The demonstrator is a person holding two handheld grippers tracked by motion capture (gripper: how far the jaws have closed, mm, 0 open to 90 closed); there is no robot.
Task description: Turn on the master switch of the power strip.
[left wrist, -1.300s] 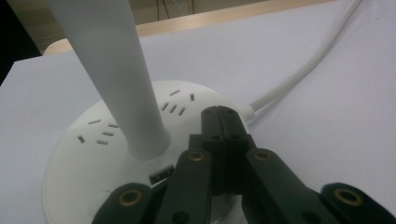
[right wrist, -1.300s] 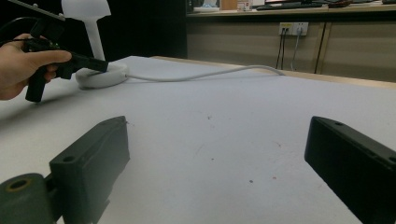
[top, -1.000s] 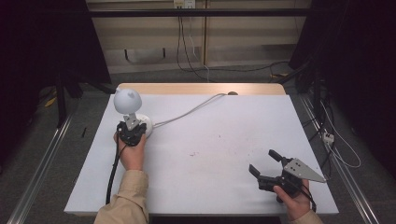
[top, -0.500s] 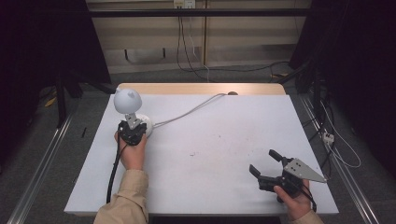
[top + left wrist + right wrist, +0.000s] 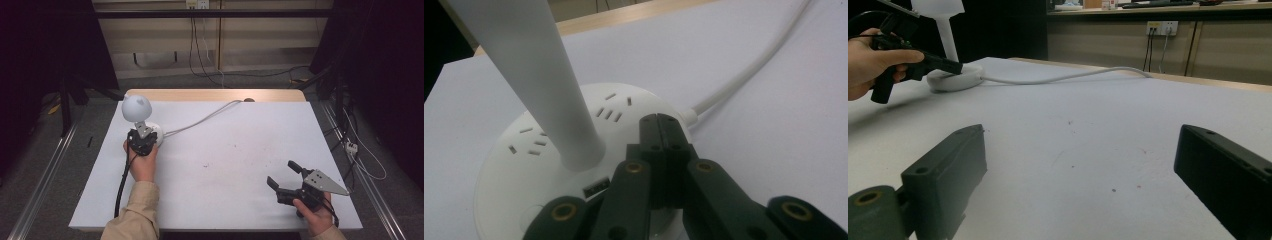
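A white desk lamp stands at the table's back left, with a round head [image 5: 136, 107] on a stem [image 5: 549, 85] and a disc base [image 5: 524, 170] bearing socket slots. My left gripper [image 5: 659, 122] is shut with nothing between its jaws, and its tips rest on top of the base to the right of the stem. From the side, the right gripper view shows the left gripper [image 5: 955, 66] reaching the base [image 5: 960, 80]. My right gripper [image 5: 283, 174] stands open over bare table at the front right, its black fingers [image 5: 953, 165] wide apart.
The lamp's white cord [image 5: 200, 121] runs from the base across the white table [image 5: 225, 165] to its back edge, where a wooden strip [image 5: 215, 95] lies. A black cable [image 5: 121, 182] trails from the left gripper along the left forearm. Dark floor and rails flank the table.
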